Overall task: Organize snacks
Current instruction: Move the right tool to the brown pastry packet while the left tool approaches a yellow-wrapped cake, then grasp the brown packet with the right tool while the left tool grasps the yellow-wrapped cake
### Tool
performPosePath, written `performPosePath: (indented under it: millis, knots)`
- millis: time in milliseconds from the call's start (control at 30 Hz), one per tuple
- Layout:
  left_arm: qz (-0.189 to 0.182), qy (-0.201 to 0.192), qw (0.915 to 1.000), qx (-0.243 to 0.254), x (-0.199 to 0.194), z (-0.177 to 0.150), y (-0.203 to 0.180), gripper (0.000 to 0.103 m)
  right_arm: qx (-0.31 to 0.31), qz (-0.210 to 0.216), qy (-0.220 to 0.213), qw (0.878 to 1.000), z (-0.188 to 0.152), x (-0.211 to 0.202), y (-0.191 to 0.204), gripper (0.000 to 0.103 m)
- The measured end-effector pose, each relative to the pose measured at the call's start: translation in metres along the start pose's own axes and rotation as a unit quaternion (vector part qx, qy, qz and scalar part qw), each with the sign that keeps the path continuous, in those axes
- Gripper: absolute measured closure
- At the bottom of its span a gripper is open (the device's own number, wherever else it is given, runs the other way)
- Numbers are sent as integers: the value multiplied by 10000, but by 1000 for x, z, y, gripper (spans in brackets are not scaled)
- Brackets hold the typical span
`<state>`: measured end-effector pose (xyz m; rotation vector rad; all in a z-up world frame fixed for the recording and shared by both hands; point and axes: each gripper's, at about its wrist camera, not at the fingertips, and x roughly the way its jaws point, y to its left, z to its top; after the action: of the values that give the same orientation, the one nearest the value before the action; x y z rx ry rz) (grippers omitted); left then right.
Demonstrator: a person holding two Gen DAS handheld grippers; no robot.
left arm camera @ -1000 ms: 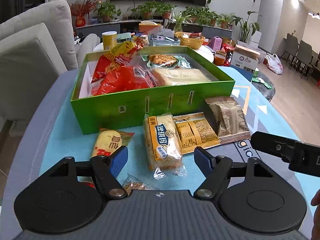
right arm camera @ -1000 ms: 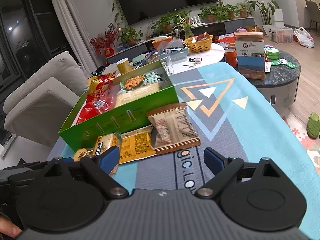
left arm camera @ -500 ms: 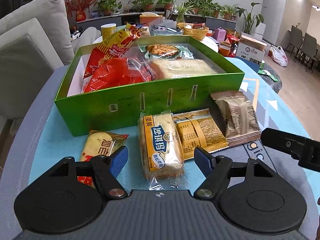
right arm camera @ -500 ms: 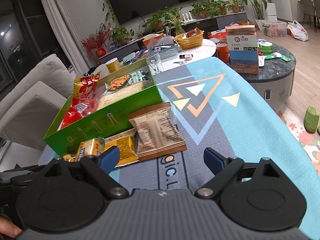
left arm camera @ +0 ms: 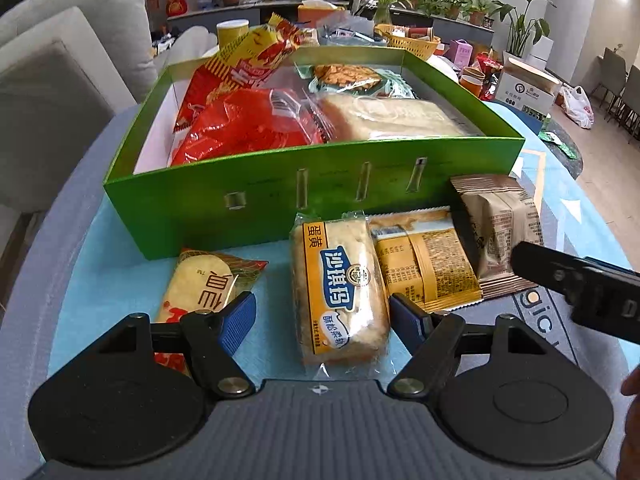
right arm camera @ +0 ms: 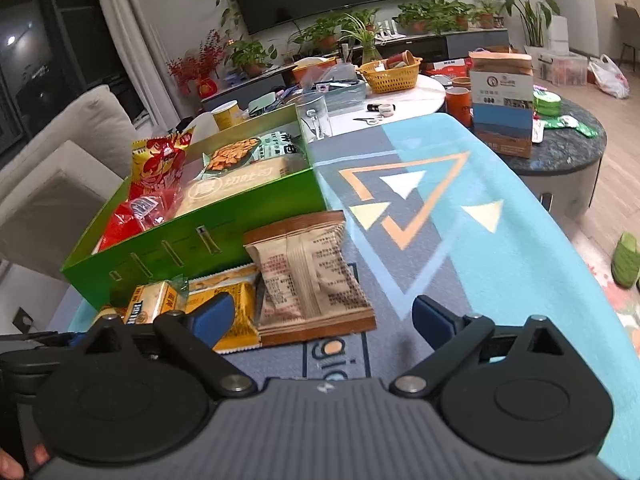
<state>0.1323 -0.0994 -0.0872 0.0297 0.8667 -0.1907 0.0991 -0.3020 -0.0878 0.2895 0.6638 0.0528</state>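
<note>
A green box point(left arm camera: 256, 200) point(right arm camera: 192, 236) holds red, yellow and pale snack bags. In front of it lie a rice cracker pack point(left arm camera: 200, 284), a yellow egg-cake pack point(left arm camera: 340, 288) point(right arm camera: 150, 304), a flat orange packet point(left arm camera: 424, 260) point(right arm camera: 232, 308) and a brown packet point(left arm camera: 500, 224) point(right arm camera: 312, 280). My left gripper point(left arm camera: 322, 322) is open, its fingers on either side of the egg-cake pack's near end. My right gripper point(right arm camera: 322, 318) is open, just in front of the brown packet's near edge.
The snacks lie on a blue patterned mat point(right arm camera: 460, 216). A grey sofa point(left arm camera: 60, 80) stands at the left. A round dark table point(right arm camera: 568, 148) with a cardboard box point(right arm camera: 502, 100) stands at the right. A yellow basket point(right arm camera: 394, 74) and a glass point(right arm camera: 316, 116) stand behind the box.
My left gripper moved forward and lower, so the egg-cake pack now lies between its fingers. My right gripper moved forward toward the brown packet.
</note>
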Motion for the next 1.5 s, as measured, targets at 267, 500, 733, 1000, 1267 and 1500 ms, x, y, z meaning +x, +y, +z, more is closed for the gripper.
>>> performPosePath:
  millis: [267, 500, 733, 1000, 1267, 1500]
  knots:
    - [-78, -129, 9999, 66, 0, -1, 2, 49, -226, -121, 66, 9997, 8, 15, 5, 39]
    - [-213, -216, 9995, 49, -2, -2, 7, 57, -471, -429, 206, 9978, 11, 34, 16, 39]
    - [-305, -228, 9993, -32, -8, -4, 12, 58, -361, -332, 271, 9984, 14, 31, 20, 39]
    - [-379, -437, 9983, 29, -26, -11, 10, 58, -99, -229, 60, 9997, 15, 0, 19, 40]
    - [-417, -783, 9961, -19, -57, -13, 15, 58, -107, -11, -352, 9993, 22, -40, 35, 40]
    - [-408, -1101, 9930, -136, -87, -15, 26, 58, -206, 146, -573, 9980, 23, -61, 47, 40]
